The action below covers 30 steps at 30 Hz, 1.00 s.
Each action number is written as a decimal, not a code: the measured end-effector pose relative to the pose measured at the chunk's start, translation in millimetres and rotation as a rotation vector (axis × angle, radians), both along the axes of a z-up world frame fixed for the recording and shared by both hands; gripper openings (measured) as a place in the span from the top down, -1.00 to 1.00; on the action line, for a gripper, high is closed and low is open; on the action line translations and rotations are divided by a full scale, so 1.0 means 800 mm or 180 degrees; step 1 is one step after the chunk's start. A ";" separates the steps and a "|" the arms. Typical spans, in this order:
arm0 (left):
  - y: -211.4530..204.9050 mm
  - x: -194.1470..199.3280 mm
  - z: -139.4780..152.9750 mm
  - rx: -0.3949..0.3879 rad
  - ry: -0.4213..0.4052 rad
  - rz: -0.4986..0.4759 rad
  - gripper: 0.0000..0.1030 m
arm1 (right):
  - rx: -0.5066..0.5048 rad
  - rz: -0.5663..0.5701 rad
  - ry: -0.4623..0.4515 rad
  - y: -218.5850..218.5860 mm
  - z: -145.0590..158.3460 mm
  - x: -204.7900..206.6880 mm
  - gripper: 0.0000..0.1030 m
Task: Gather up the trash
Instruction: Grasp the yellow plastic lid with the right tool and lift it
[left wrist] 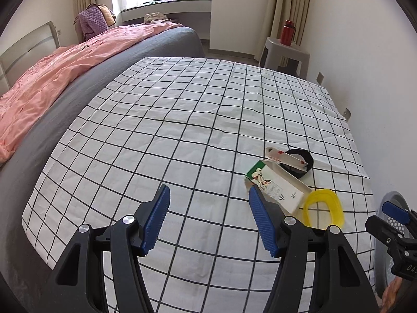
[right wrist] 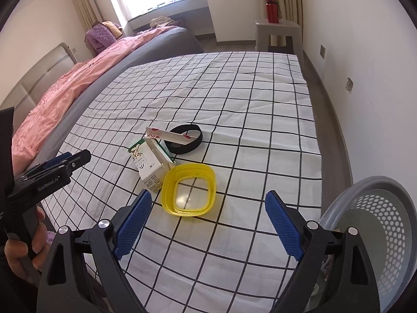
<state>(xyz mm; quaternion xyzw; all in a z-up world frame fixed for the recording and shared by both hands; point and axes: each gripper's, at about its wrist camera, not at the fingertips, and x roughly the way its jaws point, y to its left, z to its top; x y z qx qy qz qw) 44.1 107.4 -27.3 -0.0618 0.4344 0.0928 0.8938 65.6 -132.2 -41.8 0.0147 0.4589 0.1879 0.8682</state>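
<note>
left gripper (left wrist: 208, 219) is hanging released over the checked cloth (left wrist: 182, 120), jaws spread wide with nothing between them, its right pad lying just in front of the carton (left wrist: 276, 187). right gripper (right wrist: 207, 225) is likewise gaping and holding nothing, hovering just short of the yellow tub (right wrist: 189, 190), which is sitting on the cloth touching the carton, with a folded card (right wrist: 166, 135) and a black ring (right wrist: 186, 142) just beyond. grey basket (right wrist: 378, 224) is standing off the cloth's right edge, beside the right gripper; bed (right wrist: 65, 83) and red bottle (right wrist: 271, 6) are sitting well back.
</note>
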 end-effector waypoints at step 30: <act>0.011 0.018 -0.049 -0.0095 0.0233 0.0095 -0.17 | -0.0396 0.0199 0.0191 0.062 -0.081 0.039 -0.84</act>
